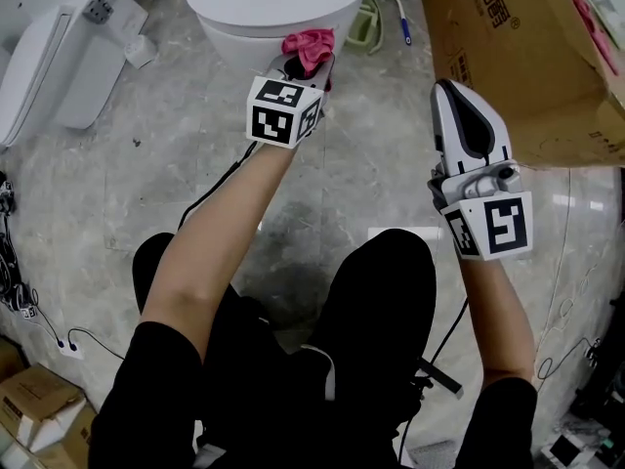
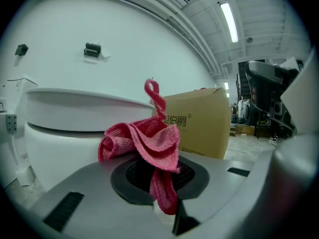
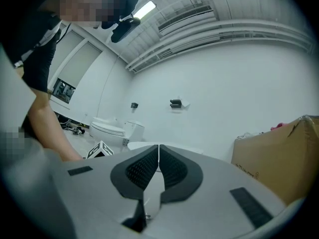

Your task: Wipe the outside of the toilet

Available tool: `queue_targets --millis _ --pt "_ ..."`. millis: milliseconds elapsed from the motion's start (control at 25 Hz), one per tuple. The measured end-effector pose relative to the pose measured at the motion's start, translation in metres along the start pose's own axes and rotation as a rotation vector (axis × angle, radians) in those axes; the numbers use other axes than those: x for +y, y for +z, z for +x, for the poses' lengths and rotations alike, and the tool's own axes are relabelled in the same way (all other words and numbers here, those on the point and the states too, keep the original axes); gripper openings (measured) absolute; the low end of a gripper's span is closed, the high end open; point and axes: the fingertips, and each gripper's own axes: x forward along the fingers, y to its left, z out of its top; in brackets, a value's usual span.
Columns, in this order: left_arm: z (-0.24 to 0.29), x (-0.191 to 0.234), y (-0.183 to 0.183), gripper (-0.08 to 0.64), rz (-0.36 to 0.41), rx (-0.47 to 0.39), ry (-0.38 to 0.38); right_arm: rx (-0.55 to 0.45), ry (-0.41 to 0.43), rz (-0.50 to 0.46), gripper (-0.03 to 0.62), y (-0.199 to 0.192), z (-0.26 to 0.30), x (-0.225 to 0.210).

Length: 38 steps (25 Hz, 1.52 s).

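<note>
Left gripper [image 1: 311, 59] of ours clamped on a crumpled pink microfibre cloth [image 2: 144, 141], just by the glossy white ceramic toilet [image 1: 264, 8], our right gripper [image 3: 158, 156] pinched together, empty, near a brown cardboard box [image 1: 518, 47]

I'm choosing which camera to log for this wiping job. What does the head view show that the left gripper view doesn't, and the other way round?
Only the head view: the person's legs, the marker cube and cables on the floor. Only the left gripper view: a black wall fixture and a ceiling light. Both: the pink cloth clamped in the left hand-held gripper, the toilet just ahead, and the cardboard box.
</note>
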Motion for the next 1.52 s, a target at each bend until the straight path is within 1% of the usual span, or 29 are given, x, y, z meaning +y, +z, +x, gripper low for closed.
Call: queue_targets --millis 80,240,320,400,520,600,640,720,800,880,1000,1120,1200,1280,1360,1440,1520 --pt "0.016 -0.009 -0.005 0.060 0.013 0.023 -0.017 -0.001 -0.013 0.008 0.032 0.001 -0.002 -0.002" --pt "0.044 -0.021 -0.005 0.060 -0.039 0.043 -0.046 0.006 -0.005 -0.001 0.032 0.002 -0.005 -0.001" --pt "0.047 -0.028 -0.001 0.060 -0.038 0.036 -0.069 0.015 0.009 -0.010 0.032 -0.001 -0.006 0.001" --pt "0.037 -0.035 0.003 0.060 -0.012 0.017 -0.115 0.021 0.021 -0.013 0.032 -0.004 -0.003 0.005" --pt "0.002 -0.039 0.006 0.060 0.038 -0.010 -0.195 0.018 0.049 -0.007 0.032 -0.006 0.007 0.014" --pt "-0.028 -0.028 0.012 0.060 0.049 -0.029 -0.219 0.013 0.066 -0.001 0.032 -0.005 0.016 0.022" --pt "-0.045 -0.017 0.013 0.060 0.054 -0.033 -0.219 0.011 0.077 0.003 0.032 -0.004 0.021 0.026" --pt "-0.082 0.010 0.010 0.060 0.079 -0.019 -0.204 0.009 0.101 0.002 0.032 -0.004 0.029 0.036" --pt "-0.114 0.044 0.004 0.060 0.126 0.012 -0.167 0.004 0.117 0.001 0.032 -0.003 0.036 0.041" --pt "-0.137 0.084 -0.004 0.060 0.148 0.045 -0.094 -0.004 0.121 0.010 0.032 -0.001 0.043 0.041" --pt "-0.158 0.138 -0.023 0.060 0.140 0.087 0.020 -0.002 0.119 0.022 0.032 -0.002 0.047 0.048" --pt "-0.155 0.177 -0.042 0.060 0.187 0.157 0.084 0.007 0.120 0.017 0.032 -0.004 0.048 0.054" --pt "-0.141 0.193 -0.056 0.061 0.193 0.216 0.096 0.018 0.117 0.016 0.032 -0.007 0.046 0.054" --pt "-0.123 0.202 -0.065 0.060 0.178 0.266 0.087 0.030 0.105 0.053 0.032 -0.011 0.043 0.054" --pt "-0.108 0.208 -0.063 0.060 0.154 0.263 0.091 0.038 0.094 0.107 0.032 -0.012 0.039 0.056" --pt "-0.097 0.214 -0.053 0.060 0.120 0.235 0.100 0.039 0.099 0.105 0.032 -0.011 0.035 0.060" --pt "-0.090 0.216 -0.046 0.060 0.106 0.226 0.098 0.043 0.102 0.096 0.032 -0.012 0.032 0.062"
